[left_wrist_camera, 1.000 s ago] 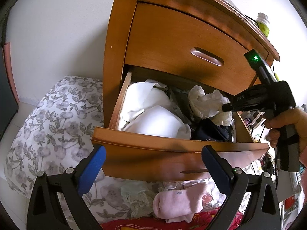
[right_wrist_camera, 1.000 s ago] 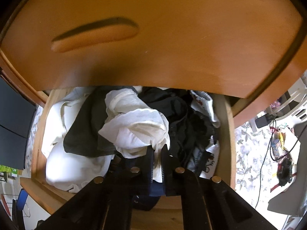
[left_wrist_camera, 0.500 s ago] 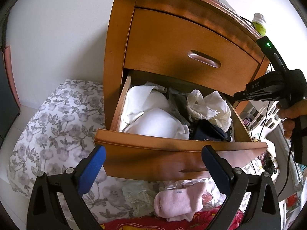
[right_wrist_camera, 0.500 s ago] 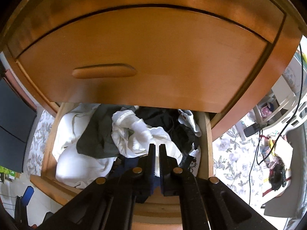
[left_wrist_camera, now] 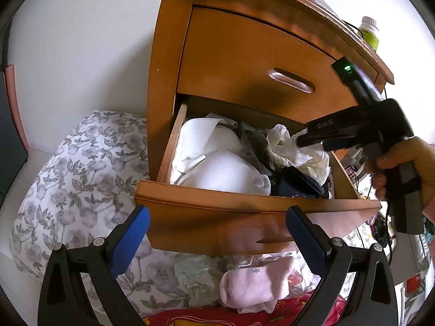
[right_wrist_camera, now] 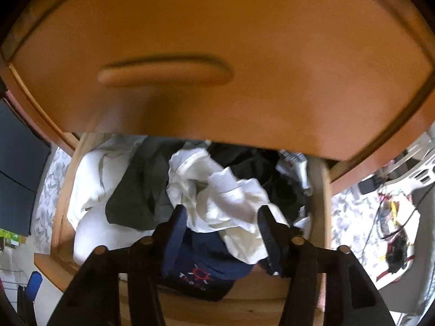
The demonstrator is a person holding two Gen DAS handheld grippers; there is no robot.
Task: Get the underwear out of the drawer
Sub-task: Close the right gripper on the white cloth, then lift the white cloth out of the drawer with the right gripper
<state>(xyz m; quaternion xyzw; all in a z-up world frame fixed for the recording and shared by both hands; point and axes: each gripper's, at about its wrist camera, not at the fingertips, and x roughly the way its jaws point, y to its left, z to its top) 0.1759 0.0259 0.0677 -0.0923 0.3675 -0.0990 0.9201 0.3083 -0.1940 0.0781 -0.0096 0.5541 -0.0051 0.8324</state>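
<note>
Underwear, a crumpled white cotton piece (right_wrist_camera: 231,198), lies on top of the heap in the pulled-out lower drawer of curved orange-brown wood (left_wrist_camera: 244,217), just behind a folded navy garment with a red printed emblem (right_wrist_camera: 201,269) at the drawer's front edge. The right gripper (right_wrist_camera: 221,233) is pointed steeply down over it, and its black jaws are opening at this moment; the white cloth is seen between them, but no pad is pressing on it, so nothing is held. The left gripper (left_wrist_camera: 217,236) is kept in front of the drawer face with its blue-padded jaws spread wide and empty. Beyond the white piece, a dark grey garment (right_wrist_camera: 141,190) and white folded linen (left_wrist_camera: 212,163) fill the left of the drawer, and black cloth (right_wrist_camera: 258,168) lies at the back, under the closed upper drawer (left_wrist_camera: 258,62). The step in hand is judged to be the approach for a pick. For the next move, the open jaws would need to be lowered around a raised fold of the white piece, closed firmly, and lifted clear without the neighbouring dark cloth being dragged along.
</note>
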